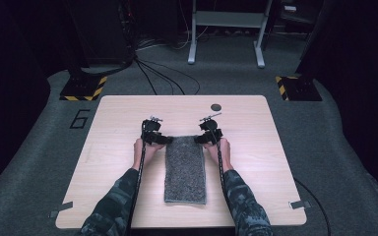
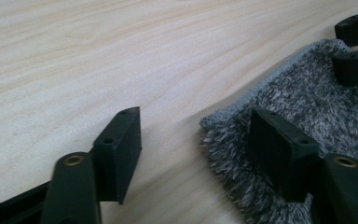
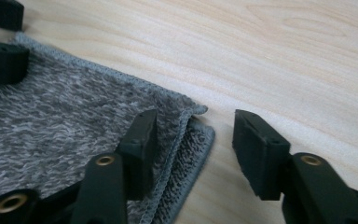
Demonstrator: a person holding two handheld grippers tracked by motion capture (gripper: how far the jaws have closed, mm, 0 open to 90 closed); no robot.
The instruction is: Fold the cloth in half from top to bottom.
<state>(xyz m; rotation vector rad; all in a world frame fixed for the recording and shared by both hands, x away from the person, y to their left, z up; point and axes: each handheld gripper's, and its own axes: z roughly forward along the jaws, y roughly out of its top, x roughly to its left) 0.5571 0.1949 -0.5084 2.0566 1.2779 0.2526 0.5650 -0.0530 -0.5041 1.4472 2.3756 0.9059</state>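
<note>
pale wood-grain table [image 1: 256,162], square with rounded corners, stands on grey carpet in a dark room. folded grey towel [image 1: 185,169], fuzzy, with a stitched hem, lies lengthwise at table centre. left gripper [image 1: 163,139] and right gripper [image 1: 201,139] straddle its far corners, jaws parted, one pad on cloth, not clamped.

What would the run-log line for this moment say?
left gripper: open, straddling towel far-left corner | right gripper: open, straddling far-right corner | towel: folded, flat on table
</note>
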